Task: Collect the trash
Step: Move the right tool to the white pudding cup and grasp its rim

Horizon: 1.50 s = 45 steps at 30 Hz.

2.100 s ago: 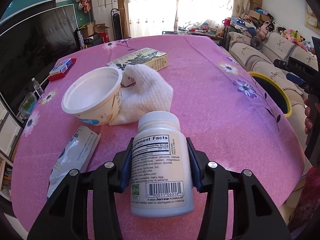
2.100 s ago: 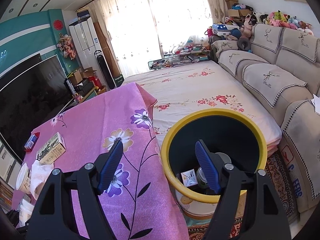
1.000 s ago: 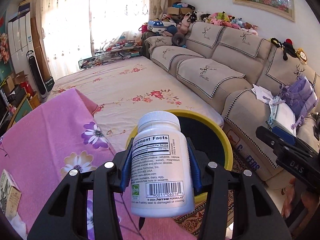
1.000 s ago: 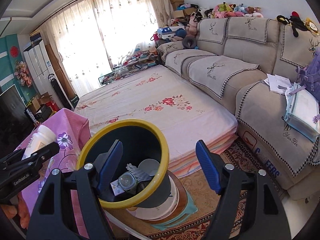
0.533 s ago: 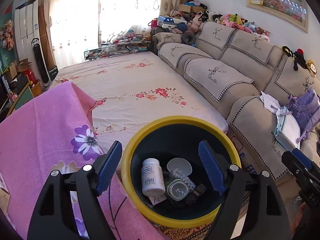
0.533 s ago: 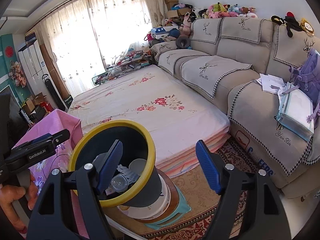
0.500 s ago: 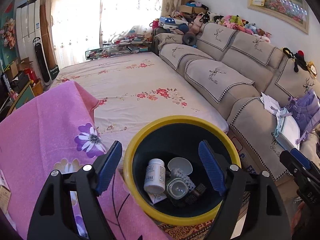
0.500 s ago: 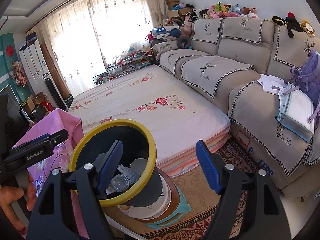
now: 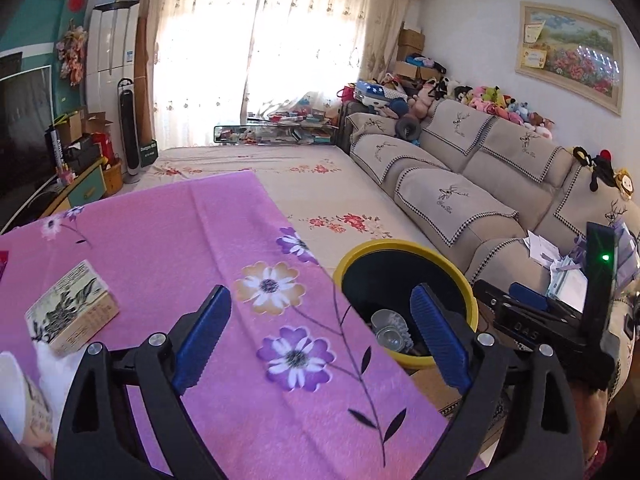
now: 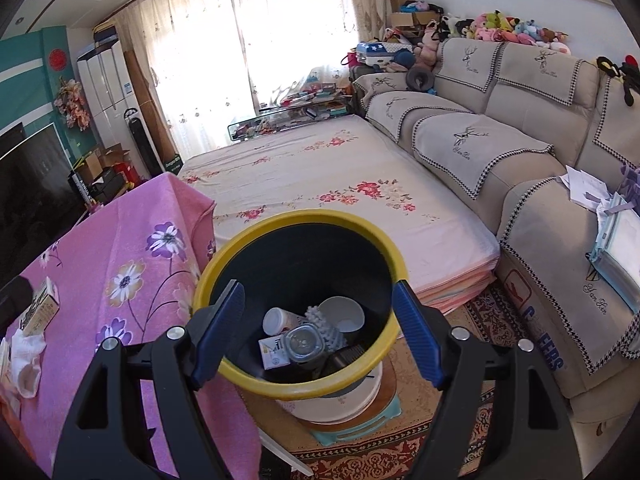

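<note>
The yellow-rimmed black trash bin (image 10: 248, 376) stands beside the table's right edge and shows in the left wrist view (image 9: 404, 245) too. Inside lie the white supplement bottle (image 10: 277, 321), a clear lidded container (image 10: 303, 343), a small carton and other trash. My right gripper (image 10: 316, 330) is open and empty, above the bin's mouth. My left gripper (image 9: 320, 338) is open and empty, over the pink flowered tablecloth (image 9: 168, 248) near the table's right edge. A printed carton (image 9: 72, 314), a white cloth (image 10: 24, 358) and a white cup (image 9: 20, 396) lie on the table at left.
A flowered mattress (image 10: 336, 184) lies on the floor behind the bin. A beige sofa (image 10: 520, 128) runs along the right. The right gripper's body (image 9: 560, 320) shows at right in the left wrist view. A patterned rug (image 10: 400, 452) lies under the bin.
My left gripper let the supplement bottle go into the bin, then swung back left over the table. My right gripper moved closer above the bin, still open.
</note>
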Motion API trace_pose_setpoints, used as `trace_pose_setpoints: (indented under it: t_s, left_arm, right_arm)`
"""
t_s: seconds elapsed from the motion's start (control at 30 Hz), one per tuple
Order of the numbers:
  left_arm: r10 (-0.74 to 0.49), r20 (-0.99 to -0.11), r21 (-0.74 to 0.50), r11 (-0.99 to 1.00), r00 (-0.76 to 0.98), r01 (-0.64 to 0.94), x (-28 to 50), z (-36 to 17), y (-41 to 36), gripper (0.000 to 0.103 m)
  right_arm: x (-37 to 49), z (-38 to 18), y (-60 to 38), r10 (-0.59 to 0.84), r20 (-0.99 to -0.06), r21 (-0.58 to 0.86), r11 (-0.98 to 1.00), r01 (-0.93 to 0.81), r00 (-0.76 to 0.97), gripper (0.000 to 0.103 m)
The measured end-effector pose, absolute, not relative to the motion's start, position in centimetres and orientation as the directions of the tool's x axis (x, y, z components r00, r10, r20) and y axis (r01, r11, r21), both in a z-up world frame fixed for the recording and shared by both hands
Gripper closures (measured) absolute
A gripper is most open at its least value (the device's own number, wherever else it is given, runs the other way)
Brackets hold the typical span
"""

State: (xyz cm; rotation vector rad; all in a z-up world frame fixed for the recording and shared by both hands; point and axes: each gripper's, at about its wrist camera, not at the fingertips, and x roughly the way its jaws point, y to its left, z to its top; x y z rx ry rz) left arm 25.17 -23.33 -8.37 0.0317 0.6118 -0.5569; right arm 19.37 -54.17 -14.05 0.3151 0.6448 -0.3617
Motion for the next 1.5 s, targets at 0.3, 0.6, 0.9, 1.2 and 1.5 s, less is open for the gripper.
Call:
trace_pose_setpoints:
  t_s: [0.3, 0.6, 0.9, 1.2, 1.5]
  left_arm:
    - [-0.36, -0.513, -0.188, 0.933, 0.779, 0.307, 19.4, -7.0, -8.0, 0.012]
    - [-0.161, -0.526, -0.174, 0.982, 0.835, 0.08, 15.1, -7.7, 4.2, 0.011]
    - [-0.007, -0.535, -0.175, 0.979, 0.845, -0.102, 13.1, -9.0, 12.0, 0.011]
    - [-0.006, -0.529, -0.179, 0.978, 0.848, -0.105, 12.4, -9.0, 12.0, 0.011]
    - [-0.016, -0.545, -0.205, 0.972, 0.838, -0.115, 12.1, -9.2, 12.3, 0.011]
  right_arm:
    - [22.6, -14.1, -45.5, -0.074, -0.654, 0.145, 0.965, 0.221, 0.753, 0.03]
    - [24.5, -13.8, -34.1, 0.218, -0.672, 0.199, 0.974, -0.111, 0.707, 0.03]
    - [23.0, -11.2, -23.8, 0.502, -0.599, 0.264, 0.859, -0.438, 0.624, 0.03]
    - [23.6, -10.9, -15.5, 0.544, -0.615, 0.165, 0.797, -0.581, 0.571, 0.024]
    - [25.7, -12.9, -11.9, 0.486, -0.687, 0.08, 0.789, -0.609, 0.54, 0.015]
